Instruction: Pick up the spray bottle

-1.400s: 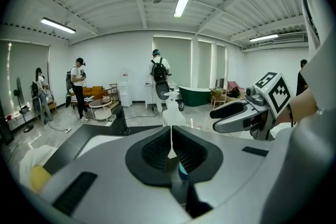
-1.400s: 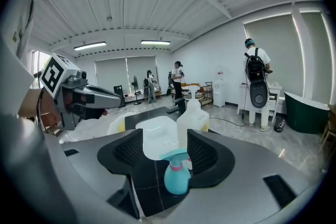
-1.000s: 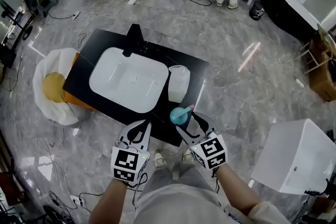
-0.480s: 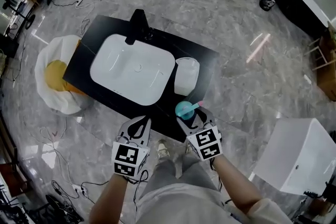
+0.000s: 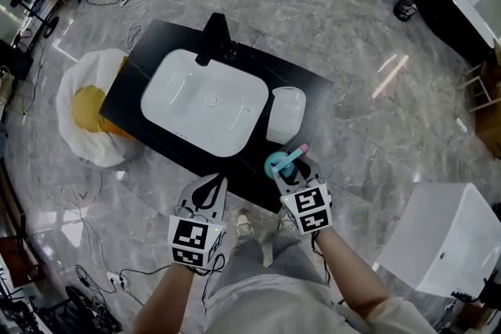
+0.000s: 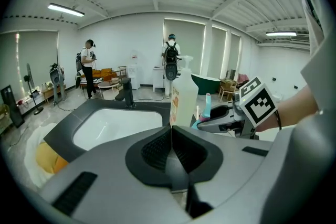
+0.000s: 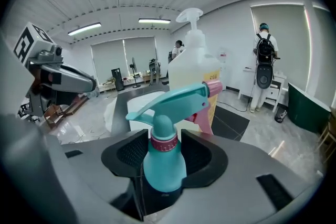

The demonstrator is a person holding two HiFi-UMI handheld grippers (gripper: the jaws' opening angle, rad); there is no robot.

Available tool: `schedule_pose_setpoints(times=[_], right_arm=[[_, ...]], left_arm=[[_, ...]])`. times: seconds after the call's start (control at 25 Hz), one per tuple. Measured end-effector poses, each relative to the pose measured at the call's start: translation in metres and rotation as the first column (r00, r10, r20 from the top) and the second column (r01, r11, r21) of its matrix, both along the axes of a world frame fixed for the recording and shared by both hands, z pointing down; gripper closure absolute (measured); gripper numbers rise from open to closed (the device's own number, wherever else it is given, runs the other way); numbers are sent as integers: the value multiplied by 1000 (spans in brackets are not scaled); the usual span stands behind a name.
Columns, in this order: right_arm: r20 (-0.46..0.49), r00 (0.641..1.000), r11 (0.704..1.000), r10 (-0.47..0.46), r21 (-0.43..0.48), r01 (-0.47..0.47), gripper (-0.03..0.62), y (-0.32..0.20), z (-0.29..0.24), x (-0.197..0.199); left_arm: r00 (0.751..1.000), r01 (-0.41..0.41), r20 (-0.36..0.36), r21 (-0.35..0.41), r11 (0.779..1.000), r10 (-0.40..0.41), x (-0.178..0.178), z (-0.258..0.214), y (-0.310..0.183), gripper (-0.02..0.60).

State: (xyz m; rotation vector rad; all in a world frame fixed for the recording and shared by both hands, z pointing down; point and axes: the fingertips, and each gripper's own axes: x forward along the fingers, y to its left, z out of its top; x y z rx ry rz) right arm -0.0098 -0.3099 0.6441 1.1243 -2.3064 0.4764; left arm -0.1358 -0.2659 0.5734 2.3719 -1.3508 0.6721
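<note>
The spray bottle is small, of teal plastic with a pink collar, and stands upright at the near right corner of the black surface, just in front of a white pump bottle. I judge it light, rigid, smooth-walled and top-heavy at the trigger, best taken on the shoulder below the collar. My right gripper has its jaws either side there; they have just been closing, and the pads look to be against the body. My left gripper hangs clear, jaws pressed together, empty.
</note>
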Motion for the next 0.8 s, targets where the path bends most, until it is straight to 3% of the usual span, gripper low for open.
schedule_pose_setpoints(times=[0.16, 0.44, 0.64, 0.8], right_arm=[[31, 1000, 999, -2, 34, 1, 388, -5, -29, 2], [93, 996, 983, -6, 183, -11, 403, -12, -128, 7], [135, 990, 950, -44, 312, 0, 410, -7, -214, -1], [149, 984, 906, -101, 422, 29, 413, 4, -279, -9]], left_arm=[[1000, 21, -11, 41, 999, -20, -6, -16, -2, 557], [999, 46, -30, 155, 987, -42, -17, -68, -10, 555], [999, 47, -20, 277, 960, -43, -22, -126, -16, 555], [999, 39, -24, 381, 924, -32, -23, -179, -15, 557]])
